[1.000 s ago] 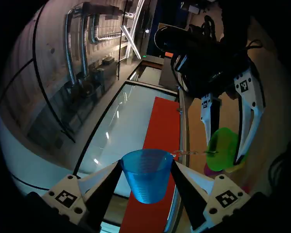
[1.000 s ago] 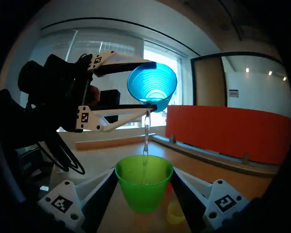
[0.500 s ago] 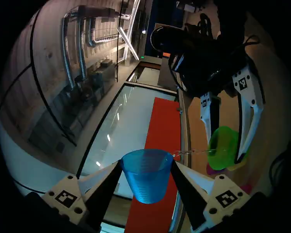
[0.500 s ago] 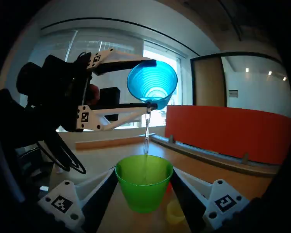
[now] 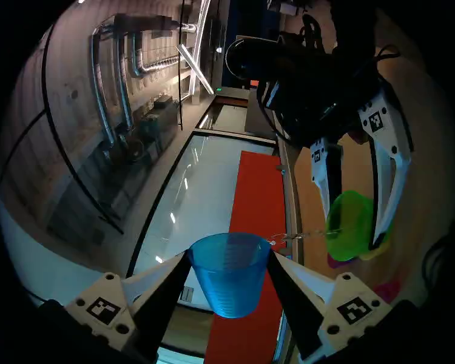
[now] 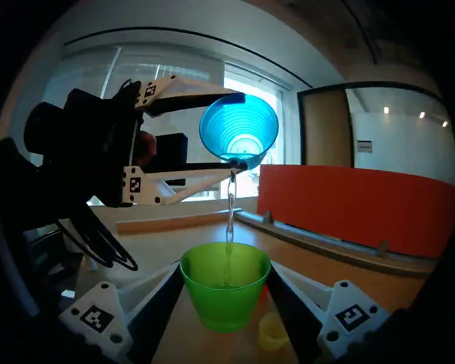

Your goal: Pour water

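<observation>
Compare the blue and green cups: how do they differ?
The blue cup is tipped over high up, spilling a thin stream of water; the green cup stands upright below, catching it. Blue is held by the left gripper, green by the right gripper. Both are translucent tapered plastic cups, each clamped between two fingers.

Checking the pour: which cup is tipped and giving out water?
The blue cup, tipped sideways with water running off its rim; the green cup stands upright below, catching it.
</observation>
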{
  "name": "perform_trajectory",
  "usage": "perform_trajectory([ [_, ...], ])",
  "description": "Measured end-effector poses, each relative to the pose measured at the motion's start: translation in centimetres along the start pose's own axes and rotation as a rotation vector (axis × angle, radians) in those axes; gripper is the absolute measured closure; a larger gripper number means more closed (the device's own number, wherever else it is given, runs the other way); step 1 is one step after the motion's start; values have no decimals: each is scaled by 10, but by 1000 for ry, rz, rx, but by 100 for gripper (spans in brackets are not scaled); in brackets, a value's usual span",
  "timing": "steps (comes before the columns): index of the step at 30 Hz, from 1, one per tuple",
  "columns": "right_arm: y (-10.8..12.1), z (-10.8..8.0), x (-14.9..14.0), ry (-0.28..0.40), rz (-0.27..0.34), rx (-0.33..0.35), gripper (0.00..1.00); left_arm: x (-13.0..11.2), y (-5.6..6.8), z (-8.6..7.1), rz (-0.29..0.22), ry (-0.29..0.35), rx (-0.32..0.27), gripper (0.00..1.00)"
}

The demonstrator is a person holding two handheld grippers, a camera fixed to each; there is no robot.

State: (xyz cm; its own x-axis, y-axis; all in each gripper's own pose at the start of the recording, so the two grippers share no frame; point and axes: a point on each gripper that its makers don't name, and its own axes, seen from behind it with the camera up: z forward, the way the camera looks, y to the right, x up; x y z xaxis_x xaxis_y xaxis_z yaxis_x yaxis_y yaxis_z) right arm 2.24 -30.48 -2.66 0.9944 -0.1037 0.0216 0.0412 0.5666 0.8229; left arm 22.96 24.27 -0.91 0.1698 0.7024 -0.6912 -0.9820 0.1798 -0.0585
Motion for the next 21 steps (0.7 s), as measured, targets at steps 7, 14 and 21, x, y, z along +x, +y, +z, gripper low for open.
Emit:
perform_trajectory([
  [7, 0, 2, 0, 0, -2, 1, 9, 1, -5, -1, 14, 4, 6, 12],
  [14, 0, 2, 0, 0, -3, 0, 9, 0, -6, 0, 36, 5, 7, 12],
  [21, 1, 2, 1, 1, -3, -1, 9, 1, -5, 0, 57, 7, 0, 12],
])
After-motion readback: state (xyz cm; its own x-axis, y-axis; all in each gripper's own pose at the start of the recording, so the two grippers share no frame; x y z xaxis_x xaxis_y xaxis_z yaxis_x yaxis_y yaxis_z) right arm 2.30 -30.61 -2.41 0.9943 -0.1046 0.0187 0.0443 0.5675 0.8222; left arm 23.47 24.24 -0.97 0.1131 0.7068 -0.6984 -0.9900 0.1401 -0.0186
